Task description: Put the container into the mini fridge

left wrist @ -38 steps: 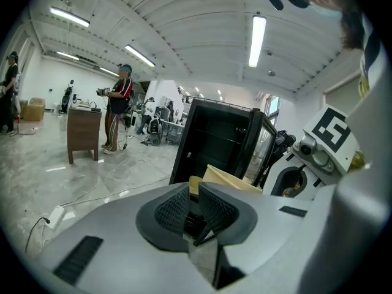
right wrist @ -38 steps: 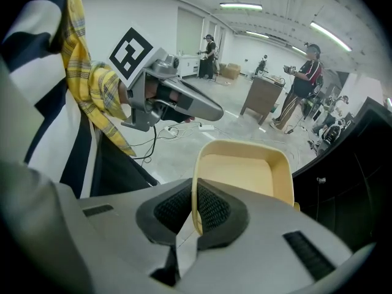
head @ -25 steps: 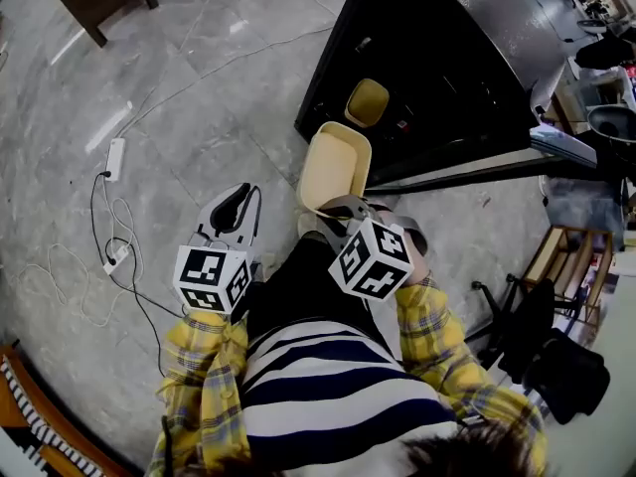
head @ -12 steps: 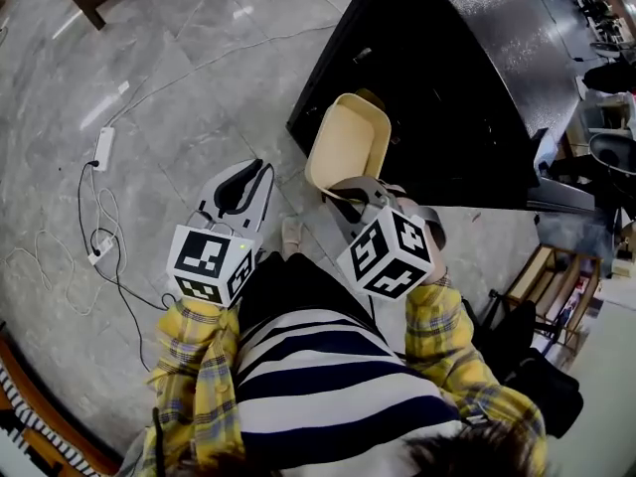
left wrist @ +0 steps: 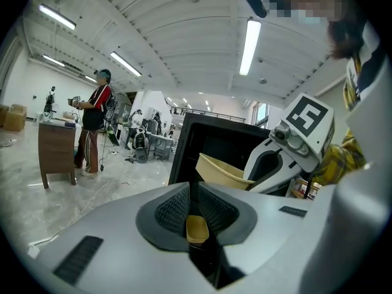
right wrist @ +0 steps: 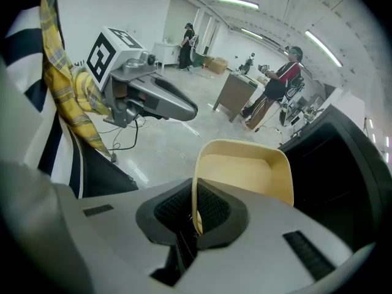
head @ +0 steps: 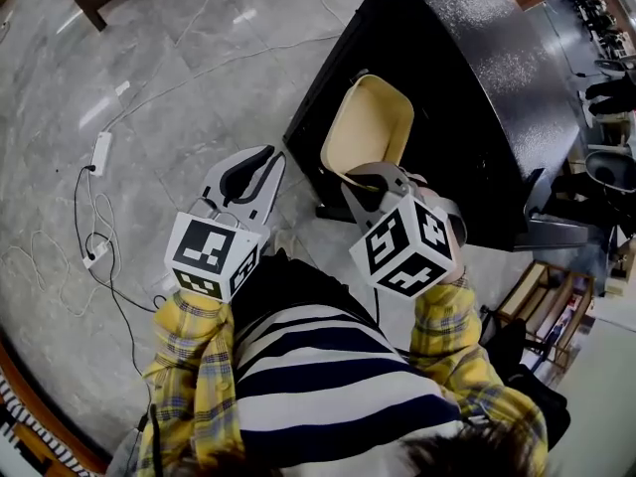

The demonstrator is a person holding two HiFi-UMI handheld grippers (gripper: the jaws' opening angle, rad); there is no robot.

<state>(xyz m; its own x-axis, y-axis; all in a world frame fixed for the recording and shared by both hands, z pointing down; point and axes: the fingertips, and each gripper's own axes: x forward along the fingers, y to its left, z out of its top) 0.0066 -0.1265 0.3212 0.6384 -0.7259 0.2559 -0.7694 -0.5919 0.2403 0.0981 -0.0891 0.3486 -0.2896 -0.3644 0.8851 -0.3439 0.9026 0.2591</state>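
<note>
Grey floor (head: 149, 68), fridge (head: 477, 78) upper right: our right gripper (head: 358, 181) pinches the container (head: 370, 127) by its near rim top centre, left gripper (head: 260, 163) closed, idle; we reckon it's light, stiff plastic, so rim grip suffices.

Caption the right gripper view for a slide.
Right gripper clamps the rim of a cream container beside the black mini fridge, with the left gripper alongside.
</note>
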